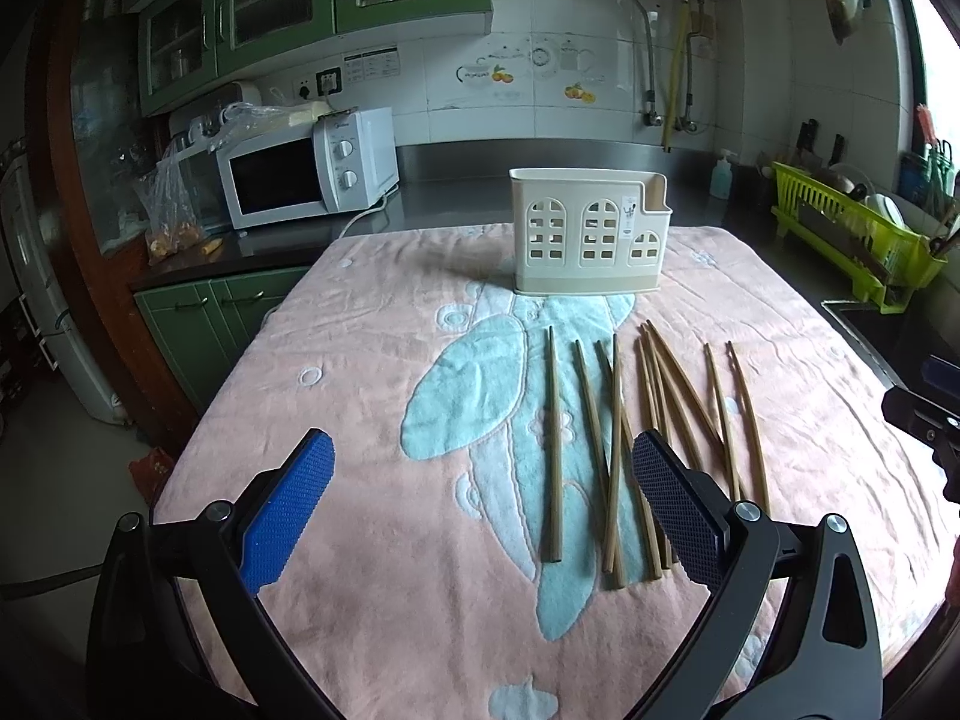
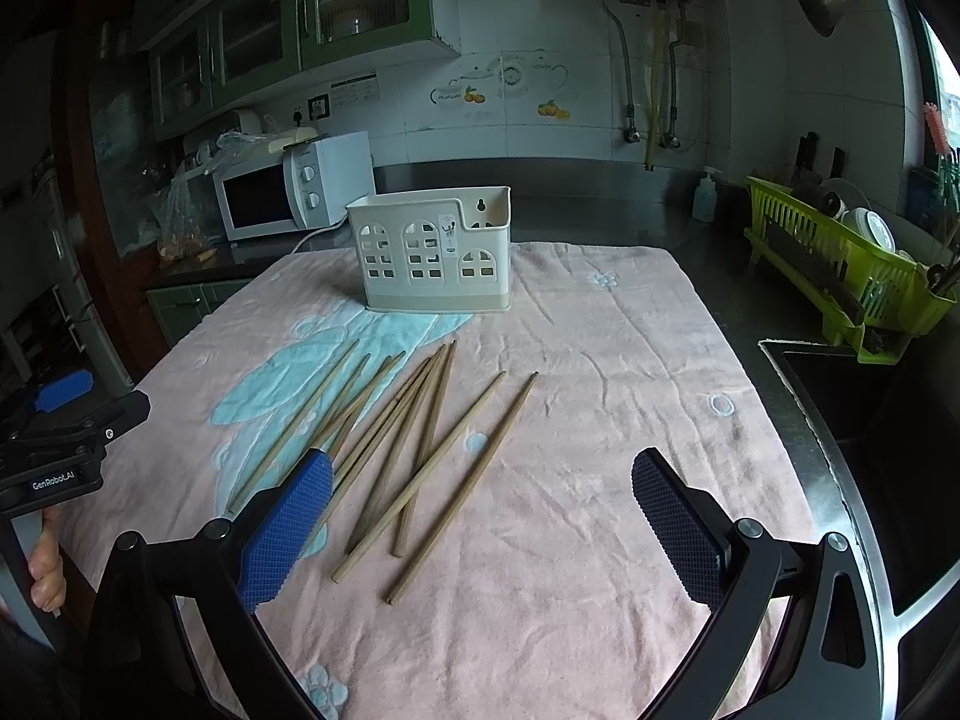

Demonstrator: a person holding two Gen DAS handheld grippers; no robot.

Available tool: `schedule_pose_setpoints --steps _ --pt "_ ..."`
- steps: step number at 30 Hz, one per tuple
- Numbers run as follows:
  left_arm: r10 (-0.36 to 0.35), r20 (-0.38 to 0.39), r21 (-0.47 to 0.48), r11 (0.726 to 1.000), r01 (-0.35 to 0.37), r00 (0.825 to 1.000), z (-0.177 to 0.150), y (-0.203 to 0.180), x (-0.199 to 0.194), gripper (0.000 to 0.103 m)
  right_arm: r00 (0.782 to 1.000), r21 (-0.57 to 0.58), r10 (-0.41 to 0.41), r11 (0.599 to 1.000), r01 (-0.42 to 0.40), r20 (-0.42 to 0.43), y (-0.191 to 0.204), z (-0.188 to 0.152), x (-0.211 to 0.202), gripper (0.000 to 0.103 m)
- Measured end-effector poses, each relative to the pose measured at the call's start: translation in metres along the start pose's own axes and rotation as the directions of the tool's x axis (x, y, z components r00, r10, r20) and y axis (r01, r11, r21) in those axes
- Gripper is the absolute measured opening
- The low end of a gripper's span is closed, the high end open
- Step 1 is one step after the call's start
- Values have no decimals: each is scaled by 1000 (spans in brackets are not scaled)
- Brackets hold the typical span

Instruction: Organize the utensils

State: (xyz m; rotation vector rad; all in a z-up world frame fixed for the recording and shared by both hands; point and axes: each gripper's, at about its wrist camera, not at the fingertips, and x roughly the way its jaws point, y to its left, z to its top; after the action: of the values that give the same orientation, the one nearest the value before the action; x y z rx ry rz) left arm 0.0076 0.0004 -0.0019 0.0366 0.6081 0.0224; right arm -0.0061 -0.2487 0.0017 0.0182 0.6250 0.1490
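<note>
Wooden chopsticks (image 1: 618, 438) lie loose at frame centre on a towel-covered bench (image 1: 372, 324), before an empty cream holder (image 1: 588, 237) at upper centre. Left hand-held gripper (image 1: 483, 504) and right hand-held gripper (image 2: 483, 516) hover, jaws apart, seemingly ready to gather them.

Soft daylight enters from a blown-out window (image 1: 942, 60) at the far right, leaving the left-hand cabinets (image 2: 252, 42) dim and shadows under the utensil holder (image 1: 588, 234) faint, while fisheye distortion bends the edges into dark vignetted corners and focus remains sharp centrally.
</note>
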Motion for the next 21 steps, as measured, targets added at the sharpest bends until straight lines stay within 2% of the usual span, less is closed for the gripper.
schedule_pose_setpoints --steps 8,16,21 --pt "-12 -29 -8 1000 11 1000 -3 1 11 97 1000 9 7 1000 -7 -22 -2 -7 7 97" --pt "-50 -98 -22 999 48 994 -8 -2 38 73 999 16 9 1000 -9 -45 -5 -12 17 97" --pt "-87 -145 -13 996 86 986 -12 -12 61 62 997 16 18 1000 -17 -69 -6 -17 27 96"
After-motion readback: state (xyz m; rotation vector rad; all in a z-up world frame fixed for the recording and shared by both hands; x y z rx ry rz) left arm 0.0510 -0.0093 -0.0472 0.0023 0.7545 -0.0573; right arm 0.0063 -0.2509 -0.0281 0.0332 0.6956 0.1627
